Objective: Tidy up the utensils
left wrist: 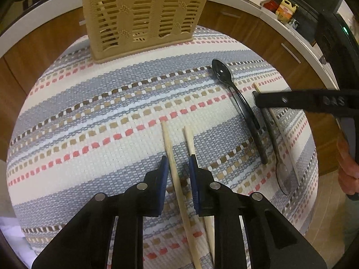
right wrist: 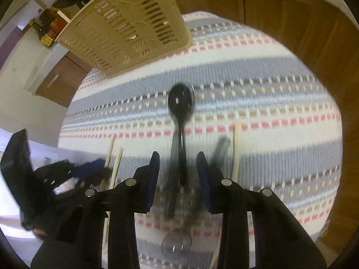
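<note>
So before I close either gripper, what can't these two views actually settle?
- Beige slotted plastic caddy: top cut off by the frame in both views; contents unreadable through the slats.
- Clear plastic spoon and black plastic spoon: motion-blurred in the right wrist view.
- Two wooden chopsticks: near ends hidden under the left gripper.
- Right gripper: contact with the black spoon unclear.

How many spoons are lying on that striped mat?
2. The black spoon lies on the mat's right side, bowl toward the basket; the smoky clear spoon lies just right of it, bowl reversed. The basket may hide more.
</note>
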Demonstrator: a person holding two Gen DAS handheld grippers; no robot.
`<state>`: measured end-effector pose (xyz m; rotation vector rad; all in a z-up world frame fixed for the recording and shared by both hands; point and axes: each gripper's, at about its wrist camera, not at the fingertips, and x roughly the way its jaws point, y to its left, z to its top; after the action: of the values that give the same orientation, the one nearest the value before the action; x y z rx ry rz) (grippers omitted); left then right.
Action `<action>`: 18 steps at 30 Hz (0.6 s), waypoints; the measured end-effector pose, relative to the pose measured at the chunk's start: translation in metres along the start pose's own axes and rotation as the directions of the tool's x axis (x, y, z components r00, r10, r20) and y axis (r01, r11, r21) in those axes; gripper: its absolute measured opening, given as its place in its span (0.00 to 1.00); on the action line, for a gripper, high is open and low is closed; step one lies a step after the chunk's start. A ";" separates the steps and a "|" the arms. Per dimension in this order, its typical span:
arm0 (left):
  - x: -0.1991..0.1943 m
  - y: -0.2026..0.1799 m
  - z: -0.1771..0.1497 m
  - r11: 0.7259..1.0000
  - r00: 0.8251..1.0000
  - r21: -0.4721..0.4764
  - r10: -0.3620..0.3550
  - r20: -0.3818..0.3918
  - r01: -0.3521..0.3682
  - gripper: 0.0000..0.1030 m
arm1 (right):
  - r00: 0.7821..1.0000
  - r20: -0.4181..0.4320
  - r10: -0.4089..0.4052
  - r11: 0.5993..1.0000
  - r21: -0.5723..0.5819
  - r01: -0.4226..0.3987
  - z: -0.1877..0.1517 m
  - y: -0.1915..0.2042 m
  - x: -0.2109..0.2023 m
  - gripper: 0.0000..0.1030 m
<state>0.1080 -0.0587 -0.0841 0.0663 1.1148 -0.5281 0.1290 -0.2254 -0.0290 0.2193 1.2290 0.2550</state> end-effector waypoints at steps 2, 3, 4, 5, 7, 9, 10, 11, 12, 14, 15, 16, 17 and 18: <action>0.001 0.001 0.001 1.000 1.000 -0.004 -0.005 0.002 0.005 0.17 | 0.999 0.006 -0.040 0.999 -0.021 0.040 0.009 0.007 0.009 0.30; 0.003 0.000 0.002 1.000 1.000 -0.004 -0.007 0.003 0.007 0.17 | 0.999 0.008 -0.050 0.998 -0.025 0.050 0.013 0.008 0.012 0.30; 0.003 0.001 0.002 1.000 1.000 -0.004 -0.008 0.005 0.008 0.17 | 0.998 0.008 -0.060 0.998 -0.031 0.060 0.016 0.010 0.016 0.28; 0.002 0.002 0.001 1.000 1.000 -0.002 -0.010 0.007 0.010 0.16 | 0.998 0.008 -0.070 0.997 -0.039 0.070 0.020 0.013 0.019 0.25; 0.002 0.002 0.001 1.000 1.000 0.001 -0.010 0.011 0.010 0.17 | 0.996 0.015 -0.089 0.995 -0.051 0.090 0.024 0.017 0.024 0.22; 0.002 0.002 0.001 1.000 1.000 0.003 -0.011 0.012 0.011 0.16 | 0.994 0.012 -0.106 0.992 -0.061 0.106 0.027 0.018 0.029 0.11; 0.002 0.002 0.001 1.000 1.000 0.004 -0.011 0.013 0.011 0.16 | 0.995 0.008 -0.103 0.993 -0.061 0.103 0.028 0.018 0.031 0.08; 0.002 0.002 0.000 1.000 1.000 0.005 -0.010 0.012 0.010 0.17 | 0.995 0.005 -0.099 0.993 -0.059 0.099 0.028 0.020 0.034 0.05; 0.002 0.002 0.000 1.000 1.000 0.006 -0.010 0.012 0.010 0.17 | 0.996 0.004 -0.094 0.994 -0.060 0.094 0.028 0.020 0.034 0.05; 0.002 0.002 0.000 1.000 1.000 0.007 -0.010 0.012 0.010 0.17 | 0.996 0.005 -0.095 0.994 -0.063 0.095 0.028 0.021 0.036 0.04; 0.002 0.002 0.000 1.000 1.000 0.006 -0.010 0.013 0.010 0.17 | 0.996 0.005 -0.088 0.994 -0.062 0.088 0.027 0.021 0.036 0.04; 0.002 0.002 0.000 1.000 1.000 0.005 -0.011 0.013 0.011 0.17 | 0.997 0.011 -0.083 0.995 -0.059 0.083 0.027 0.020 0.035 0.04; 0.002 0.002 0.000 1.000 1.000 0.003 -0.011 0.014 0.011 0.17 | 0.997 0.019 -0.080 0.995 -0.055 0.081 0.024 0.016 0.030 0.04; 0.002 0.002 0.000 1.000 1.000 0.001 -0.013 0.016 0.013 0.16 | 0.997 0.027 -0.071 0.996 -0.049 0.072 0.023 0.012 0.024 0.04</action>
<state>0.1091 -0.0575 -0.0860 0.0555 1.1000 -0.5395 0.1579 -0.2075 -0.0398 0.1343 1.2018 0.2197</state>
